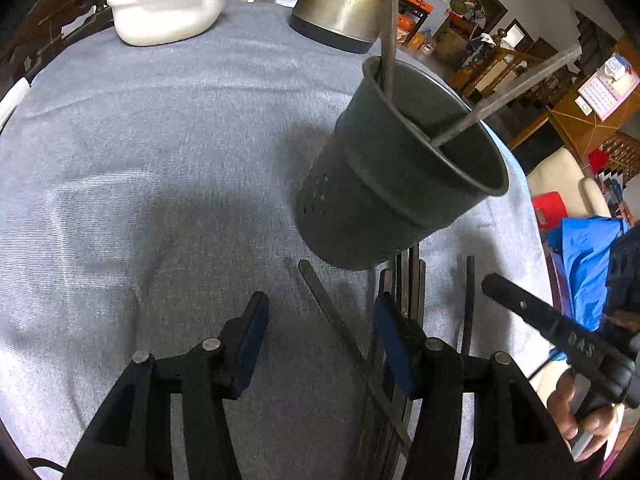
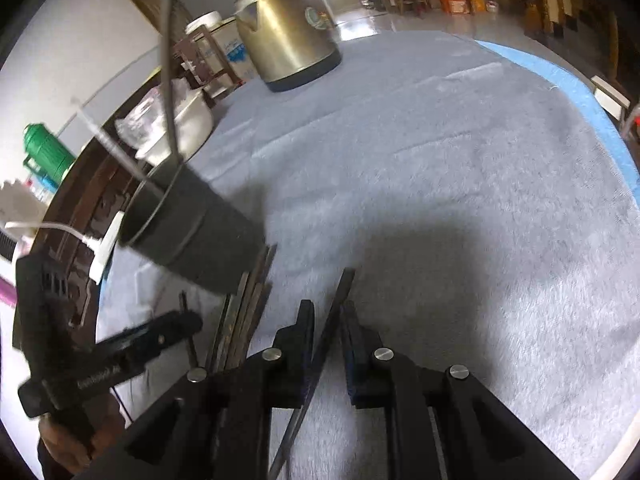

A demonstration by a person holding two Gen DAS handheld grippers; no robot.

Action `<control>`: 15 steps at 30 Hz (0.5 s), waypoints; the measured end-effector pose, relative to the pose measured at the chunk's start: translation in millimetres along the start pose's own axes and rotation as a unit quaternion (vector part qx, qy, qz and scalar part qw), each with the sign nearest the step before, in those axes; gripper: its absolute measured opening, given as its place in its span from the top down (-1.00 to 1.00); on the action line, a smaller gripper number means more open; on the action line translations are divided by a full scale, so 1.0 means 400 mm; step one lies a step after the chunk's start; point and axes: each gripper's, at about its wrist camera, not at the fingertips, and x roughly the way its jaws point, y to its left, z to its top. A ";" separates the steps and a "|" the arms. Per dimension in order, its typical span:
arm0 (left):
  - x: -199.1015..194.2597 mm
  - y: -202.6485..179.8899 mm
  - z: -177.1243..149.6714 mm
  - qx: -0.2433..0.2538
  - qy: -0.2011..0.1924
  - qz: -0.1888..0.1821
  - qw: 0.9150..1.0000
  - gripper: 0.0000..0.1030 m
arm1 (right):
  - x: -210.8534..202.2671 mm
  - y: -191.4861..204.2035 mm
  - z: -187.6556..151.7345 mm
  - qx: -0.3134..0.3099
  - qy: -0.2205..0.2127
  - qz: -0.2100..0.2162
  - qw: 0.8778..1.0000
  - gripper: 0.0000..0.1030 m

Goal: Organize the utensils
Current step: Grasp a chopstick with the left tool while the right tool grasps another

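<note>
Utensil holder (image 1: 384, 184) holds two utensils; left gripper (image 1: 320, 332) spread, right gripper (image 2: 326, 332) straddling a loose utensil (image 2: 320, 356).

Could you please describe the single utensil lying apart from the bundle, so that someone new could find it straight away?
Start at the dark utensil cup on the grey tablecloth. Just in front of its base lies a bundle of metal utensils. The lone utensil lies beside it at a slant, between the fingers of the right gripper, unlike the packed ones.
</note>
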 end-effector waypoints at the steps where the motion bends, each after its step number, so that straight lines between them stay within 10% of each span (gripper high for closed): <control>1: 0.003 0.001 0.003 -0.002 0.002 -0.003 1.000 0.01 | 0.005 0.001 0.004 0.002 0.002 -0.002 1.000 0.69; 15: 0.059 0.036 0.103 -0.021 0.019 -0.018 0.999 0.56 | 0.080 0.027 0.020 -0.007 0.031 -0.026 0.999 0.76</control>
